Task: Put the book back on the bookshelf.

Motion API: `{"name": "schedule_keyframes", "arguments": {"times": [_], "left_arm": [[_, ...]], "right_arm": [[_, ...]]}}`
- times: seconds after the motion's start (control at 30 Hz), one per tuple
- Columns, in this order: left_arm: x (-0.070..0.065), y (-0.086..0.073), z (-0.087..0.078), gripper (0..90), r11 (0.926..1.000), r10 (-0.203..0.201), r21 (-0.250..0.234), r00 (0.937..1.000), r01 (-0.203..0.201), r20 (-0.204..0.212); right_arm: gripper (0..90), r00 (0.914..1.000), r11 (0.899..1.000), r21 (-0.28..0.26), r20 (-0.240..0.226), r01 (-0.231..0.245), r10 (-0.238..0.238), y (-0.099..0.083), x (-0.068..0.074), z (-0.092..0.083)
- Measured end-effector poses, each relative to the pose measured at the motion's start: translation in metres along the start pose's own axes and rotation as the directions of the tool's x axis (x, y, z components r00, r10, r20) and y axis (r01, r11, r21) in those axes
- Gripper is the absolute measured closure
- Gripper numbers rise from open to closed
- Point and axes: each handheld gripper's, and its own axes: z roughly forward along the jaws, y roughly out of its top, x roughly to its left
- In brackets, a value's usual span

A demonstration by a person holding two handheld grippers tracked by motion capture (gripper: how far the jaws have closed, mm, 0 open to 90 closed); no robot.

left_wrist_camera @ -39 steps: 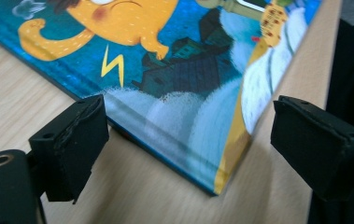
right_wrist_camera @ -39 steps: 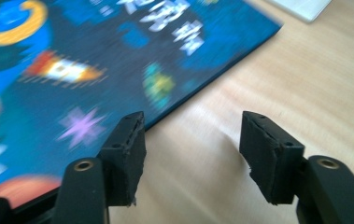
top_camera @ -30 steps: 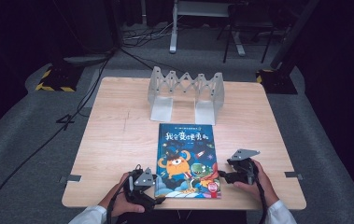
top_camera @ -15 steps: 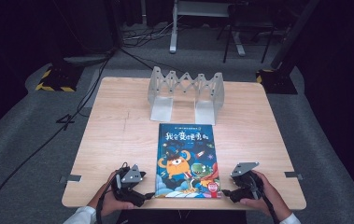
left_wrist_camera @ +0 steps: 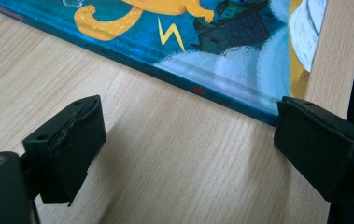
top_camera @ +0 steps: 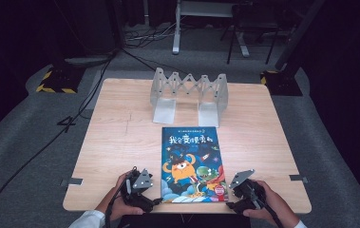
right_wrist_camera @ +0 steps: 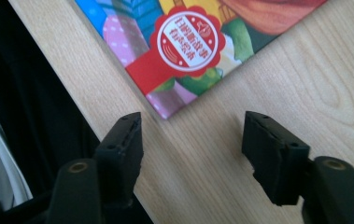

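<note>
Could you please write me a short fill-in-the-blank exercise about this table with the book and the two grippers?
1. The picture book lies ____ on the wooden table, cover up.
2. The folding rack stands at the table's ____ edge, beyond the book.
3. Both the left gripper and the right gripper have their jaws ____, nothing between them.
4. The round seal on the cover is ____ and white.

Missing words: flat; far; open; red

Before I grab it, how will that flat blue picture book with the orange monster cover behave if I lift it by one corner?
The blue picture book looks thin, so it would probably sag when lifted by a corner. Its glossy cover may slip between the pads. Lying flat on the wooden table, it will likely slide rather than tip if pushed.
</note>
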Motion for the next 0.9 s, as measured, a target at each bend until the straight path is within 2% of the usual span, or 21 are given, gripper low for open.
{"name": "schedule_keyframes", "arguments": {"times": [0.1, 0.2, 0.4, 0.5, 0.57, 0.6, 0.63, 0.67, 0.73, 0.83, 0.9], "left_arm": [[-0.001, 0.0, 0.0, 8.7, 1.0, -0.005, 0.003, 1.0, 0.005, -0.002], [0.0, 0.0, 0.0, 8.7, 1.0, -0.002, 0.002, 1.0, 0.002, 0.0], [0.0, 0.0, 0.0, 8.8, 1.0, 0.001, 0.001, 1.0, -0.001, 0.003], [0.0, 0.0, 0.0, 8.8, 1.0, 0.002, 0.001, 1.0, -0.002, 0.004], [0.0, 0.0, 0.0, 8.8, 1.0, 0.002, 0.001, 1.0, -0.002, 0.005], [0.001, 0.0, 0.001, 8.8, 1.0, 0.004, -0.001, 1.0, -0.004, 0.007], [0.001, 0.0, 0.001, 8.8, 1.0, 0.003, -0.001, 1.0, -0.003, 0.009], [0.001, 0.001, 0.001, 8.8, 1.0, 0.003, 0.0, 1.0, -0.003, 0.008], [0.001, 0.0, 0.001, 8.8, 1.0, 0.002, -0.001, 1.0, -0.002, 0.009], [0.001, 0.0, 0.001, 8.8, 1.0, 0.003, -0.001, 1.0, -0.003, 0.008], [0.001, 0.0, 0.001, 8.8, 1.0, 0.003, -0.002, 1.0, -0.003, 0.007]], "right_arm": [[44.2, 1.0, 1.0, 0.004, 0.0, -0.005, 0.005, 0.003, 0.001, 0.001], [49.7, 1.0, 1.0, 0.0, 0.002, -0.003, 0.003, 0.009, 0.005, 0.002], [55.0, 1.0, 0.998, -0.056, 0.002, -0.008, 0.008, 0.005, 0.008, 0.003], [55.8, 0.9999, 0.998, -0.057, 0.004, -0.011, 0.012, 0.005, 0.009, 0.002], [57.9, 1.0, 1.0, -0.01, -0.003, 0.005, -0.005, 0.006, 0.007, 0.0], [57.9, 1.0, 1.0, -0.01, -0.003, 0.005, -0.005, 0.006, 0.007, 0.0], [58.0, 1.0, 1.0, 0.024, -0.004, 0.009, -0.009, 0.007, 0.006, -0.001], [58.6, 0.9994, 0.994, 0.103, -0.014, 0.034, -0.032, 0.011, 0.002, -0.002], [59.0, 0.9991, 0.992, 0.122, -0.018, 0.041, -0.04, 0.013, 0.001, -0.002], [65.0, 0.9955, 0.979, 0.181, -0.032, 0.093, -0.089, 0.022, 0.003, 0.0], [67.9, 0.9947, 0.977, 0.189, -0.039, 0.101, -0.095, 0.025, 0.002, 0.001]]}}
